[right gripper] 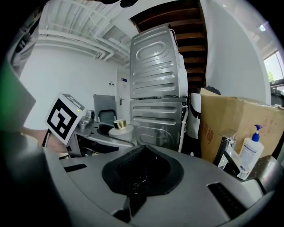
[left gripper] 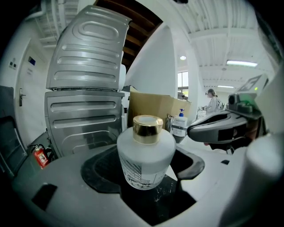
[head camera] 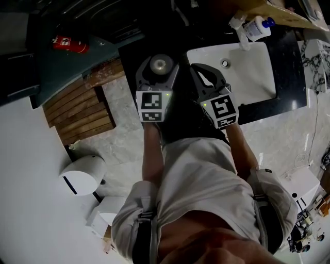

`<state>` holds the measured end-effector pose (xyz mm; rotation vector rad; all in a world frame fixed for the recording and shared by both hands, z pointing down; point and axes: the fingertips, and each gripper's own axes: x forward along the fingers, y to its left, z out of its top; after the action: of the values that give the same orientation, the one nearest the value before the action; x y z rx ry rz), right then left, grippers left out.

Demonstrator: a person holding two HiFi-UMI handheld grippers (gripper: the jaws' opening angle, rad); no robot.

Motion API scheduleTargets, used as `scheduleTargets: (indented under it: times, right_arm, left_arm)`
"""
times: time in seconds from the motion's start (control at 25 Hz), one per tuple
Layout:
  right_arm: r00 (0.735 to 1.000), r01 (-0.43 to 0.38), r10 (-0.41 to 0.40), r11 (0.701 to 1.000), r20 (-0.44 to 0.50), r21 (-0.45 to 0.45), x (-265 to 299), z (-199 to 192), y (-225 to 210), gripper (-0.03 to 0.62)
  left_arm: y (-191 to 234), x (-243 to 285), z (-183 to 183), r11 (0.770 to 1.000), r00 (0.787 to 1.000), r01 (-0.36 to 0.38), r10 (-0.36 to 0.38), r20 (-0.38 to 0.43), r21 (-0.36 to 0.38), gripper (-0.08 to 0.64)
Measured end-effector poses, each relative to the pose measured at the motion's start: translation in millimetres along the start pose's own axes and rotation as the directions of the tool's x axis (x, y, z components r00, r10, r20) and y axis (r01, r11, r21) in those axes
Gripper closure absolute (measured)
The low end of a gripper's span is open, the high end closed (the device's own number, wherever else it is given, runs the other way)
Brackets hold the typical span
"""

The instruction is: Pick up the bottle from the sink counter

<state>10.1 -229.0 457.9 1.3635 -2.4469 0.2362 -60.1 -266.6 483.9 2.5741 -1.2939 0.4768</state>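
Head view, looking steeply down: dark table with a white sink basin set into it. Floor is pale marbled tile. A slatted wooden platform lies to the left, and a red fire extinguisher beyond it. A white pump bottle stands on the table behind the basin, just beside the tap. A cardboard box is behind that.

Left tongs: clenched on the bottle, which has a frosted white body, a gold cap and a printed label low on its front. The bottle stands upright in the dark pads. It is held left of the basin and apart from the pump bottle.

Right tongs: closed together, nothing between them. They are level with the left tongs, just beside them, over the near left edge of the basin.

Room, from the gripper views: two stacked silver appliances against a white wall, dark wooden slats overhead, and ceiling strip lights. A person stands far off in the background.
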Motion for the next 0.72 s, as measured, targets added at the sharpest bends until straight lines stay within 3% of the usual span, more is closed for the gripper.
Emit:
scheduleTargets:
  times: [0.72]
  right_arm:
    - [0.992, -0.030, 0.040, 0.996, 0.116, -0.085, -26.2, 62.4, 14.1, 0.600]
  left_arm:
    - [-7.0, -69.2, 54.7, 0.998, 0.994, -0.049, 0.045, 0.102, 0.033, 0.230]
